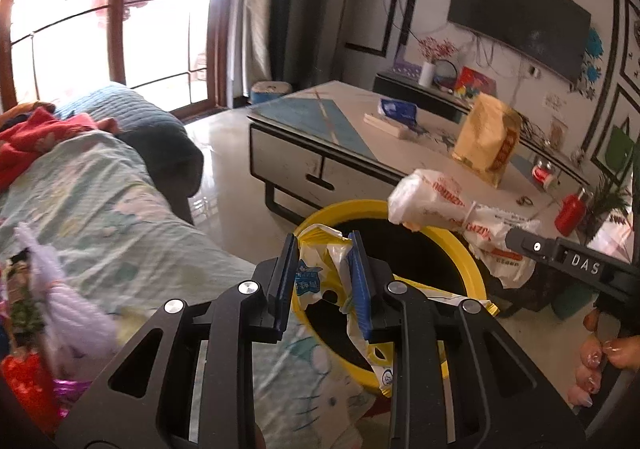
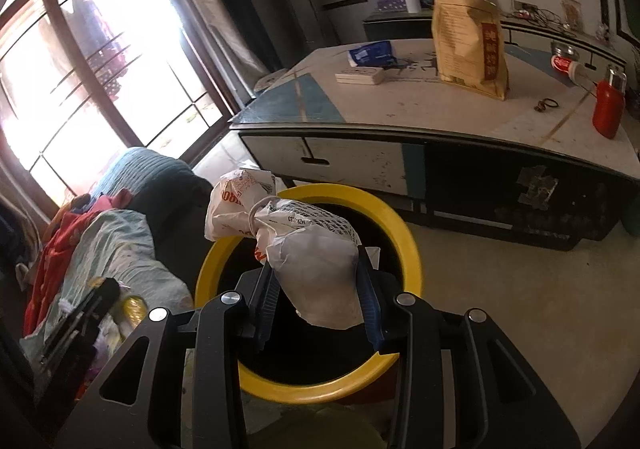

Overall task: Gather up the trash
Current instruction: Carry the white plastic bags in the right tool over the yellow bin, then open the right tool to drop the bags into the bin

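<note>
Both pieces of trash hang over the mouth of the yellow-rimmed bin (image 2: 404, 225), so the coming move turns on what lies straight below each tool. The right tool (image 2: 316, 289) is clamped on a tied white plastic bag (image 2: 308, 249), whose long axis runs up and to the left across the bin's rim — its knotted end overhangs the far-left edge, while the gripped bulk sits over the dark opening. The left tool (image 1: 322, 281) pinches a crumpled yellow-and-white wrapper (image 1: 320, 269) at the bin's near-left rim, with the loose tail trailing down inside. In my judgement the wrapper would fall cleanly; the bag's overhanging end may catch the rim.

The sofa with a patterned cover (image 1: 100, 189) lies close on the left. Beyond the bin stands the low worktop (image 2: 400, 113), carrying a tall yellow paper bag (image 2: 468, 45) and a red bottle (image 2: 608, 109) — both well apart from the tools.
</note>
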Demonstrator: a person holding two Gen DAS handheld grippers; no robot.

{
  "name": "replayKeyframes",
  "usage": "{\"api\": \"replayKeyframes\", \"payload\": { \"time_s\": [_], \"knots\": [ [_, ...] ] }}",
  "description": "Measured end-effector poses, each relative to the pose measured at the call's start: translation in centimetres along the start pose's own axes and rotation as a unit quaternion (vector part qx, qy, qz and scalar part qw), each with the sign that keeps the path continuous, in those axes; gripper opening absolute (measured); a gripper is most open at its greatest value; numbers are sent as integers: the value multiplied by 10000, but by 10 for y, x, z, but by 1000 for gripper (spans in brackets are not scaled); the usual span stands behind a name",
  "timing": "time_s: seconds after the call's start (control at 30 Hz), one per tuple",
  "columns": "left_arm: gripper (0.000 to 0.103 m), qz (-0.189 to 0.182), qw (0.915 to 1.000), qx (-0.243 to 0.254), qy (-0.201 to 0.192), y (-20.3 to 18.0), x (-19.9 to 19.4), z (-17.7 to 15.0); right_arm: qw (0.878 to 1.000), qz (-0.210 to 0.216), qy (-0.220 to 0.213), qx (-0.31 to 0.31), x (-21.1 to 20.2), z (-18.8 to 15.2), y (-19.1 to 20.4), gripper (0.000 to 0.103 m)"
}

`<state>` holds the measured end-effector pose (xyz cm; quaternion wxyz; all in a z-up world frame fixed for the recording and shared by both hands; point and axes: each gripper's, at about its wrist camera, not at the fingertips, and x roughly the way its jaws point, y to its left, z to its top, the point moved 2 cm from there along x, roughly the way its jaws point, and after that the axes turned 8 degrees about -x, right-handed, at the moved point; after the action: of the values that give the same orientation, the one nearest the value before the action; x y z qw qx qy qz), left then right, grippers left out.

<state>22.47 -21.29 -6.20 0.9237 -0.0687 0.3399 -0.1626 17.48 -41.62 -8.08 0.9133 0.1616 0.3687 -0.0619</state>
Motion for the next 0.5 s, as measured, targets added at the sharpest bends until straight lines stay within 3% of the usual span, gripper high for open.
{"api": "replayKeyframes", "payload": {
  "time_s": [0.33,0.43,0.5],
  "knots": [
    [21,-92,9992,141,371,-15,40,-6,9996,-168,166,158,13,1,-16,37],
    [24,-186,9987,132,462,-16,47,-6,9993,-190,174,260,15,-1,-19,45],
    [32,-223,9985,68,492,-11,48,-6,9991,-245,173,302,16,-1,-22,48]
  ]
}}
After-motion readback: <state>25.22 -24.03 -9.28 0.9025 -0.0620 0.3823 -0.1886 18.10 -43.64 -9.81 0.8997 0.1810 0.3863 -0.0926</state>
